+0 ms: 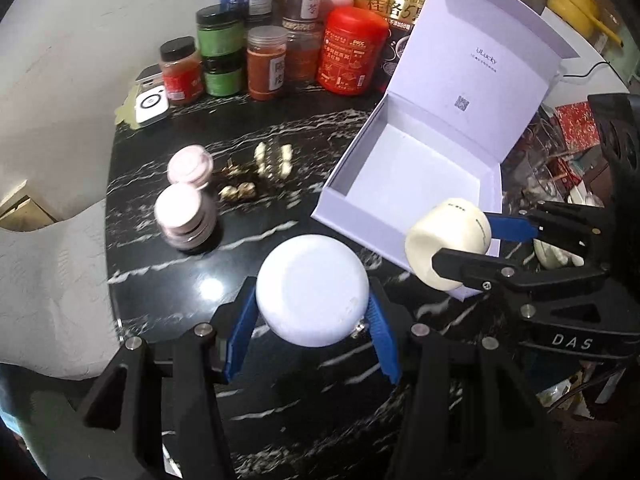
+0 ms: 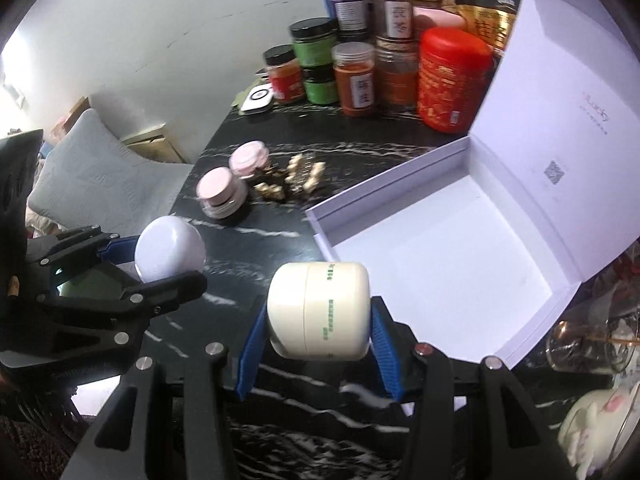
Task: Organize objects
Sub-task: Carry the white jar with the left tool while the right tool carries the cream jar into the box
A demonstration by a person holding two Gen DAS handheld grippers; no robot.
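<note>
My left gripper [image 1: 314, 300] is shut on a round white jar [image 1: 312, 290], held above the black marble table [image 1: 168, 280]. The same jar [image 2: 170, 249] shows at the left of the right wrist view, in the left gripper [image 2: 160, 264]. My right gripper [image 2: 318, 312] is shut on a cream jar [image 2: 318, 310] with green print, lying sideways between the blue pads. In the left wrist view that cream jar [image 1: 448, 244] hangs at the near edge of the open white box [image 1: 412, 188], held by the right gripper [image 1: 460, 244]. The box [image 2: 448, 248] is empty, its lid upright.
Two pink-lidded jars [image 1: 186, 204] and several small gold and pearl clips [image 1: 260, 172] lie left of the box. Spice jars and a red tin [image 1: 352, 50] line the back edge. A glass [image 2: 592, 340] and a white figurine [image 2: 584, 436] stand at the right.
</note>
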